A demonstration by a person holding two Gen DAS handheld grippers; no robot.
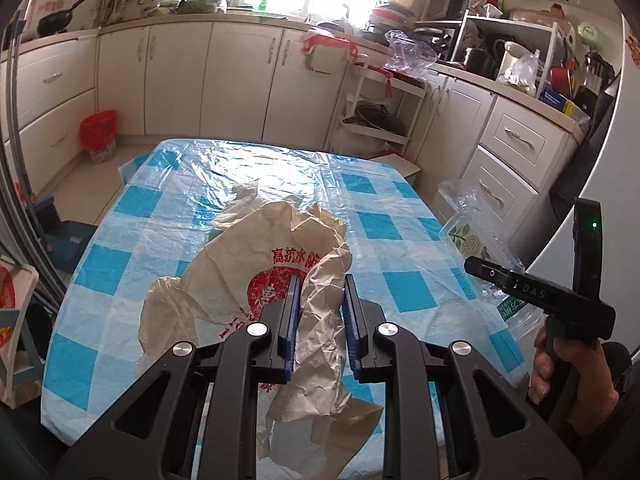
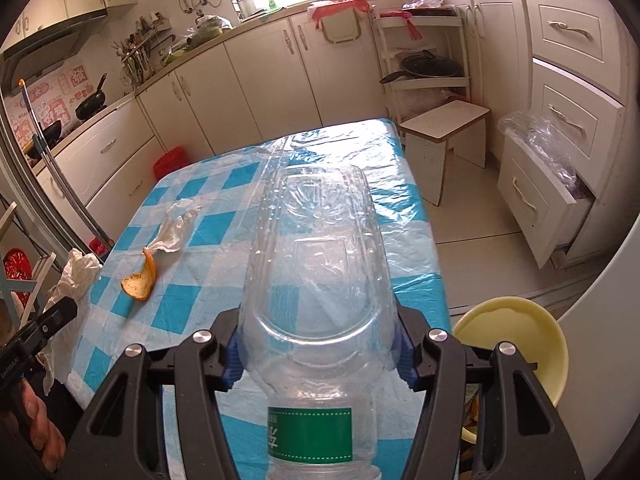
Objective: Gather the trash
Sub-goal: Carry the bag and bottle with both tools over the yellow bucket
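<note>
Two pieces of trash are already in hand: the left gripper has its fingers pinching a crumpled paper bag with red print, lifted above the checked tabletop, and the right gripper has its fingers clamped on the sides of a clear plastic bottle with a green label. To carry both well, keep each grip firm and the loose bag clear of the tabletop's plastic cover. An orange peel and a scrap of thin plastic lie on the tabletop, not yet collected. A yellow bowl sits just beyond the tabletop's right edge; what looks like peel shows below it. A red-lined bin stands on the floor by the cabinets, contents hidden.
</note>
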